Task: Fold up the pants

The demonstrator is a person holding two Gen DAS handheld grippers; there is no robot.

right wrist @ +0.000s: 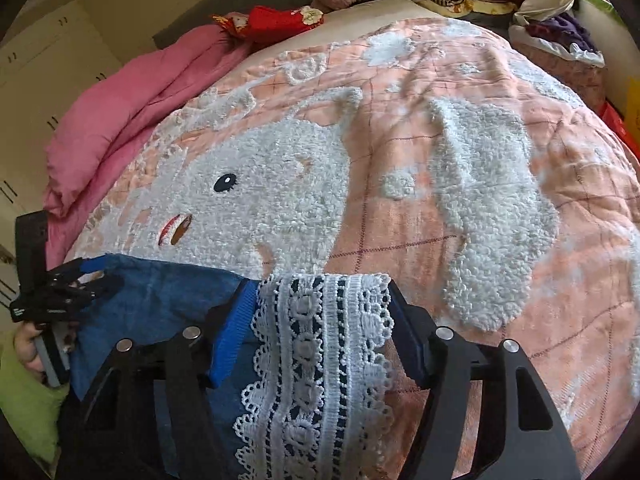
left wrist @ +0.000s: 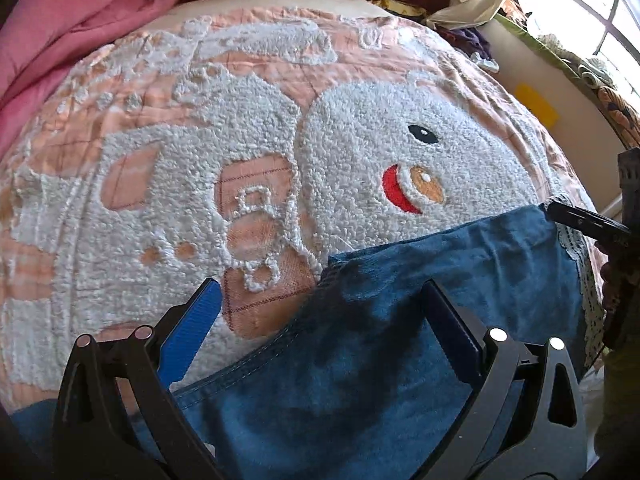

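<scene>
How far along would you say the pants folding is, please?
Done: the blue pants lie spread on the quilt. In hand: the left gripper straddles their denim edge and the right gripper their lace trim, both open. Left: gripping and, apparently, every fold.

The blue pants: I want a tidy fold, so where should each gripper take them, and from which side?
Probably by the far hem of the blue pants, one gripper at each corner, coming in from the near side over the cloth. That edge lies flat and straight on the bedspread. The right gripper already straddles the white lace trim; the left gripper straddles the other corner.
</scene>
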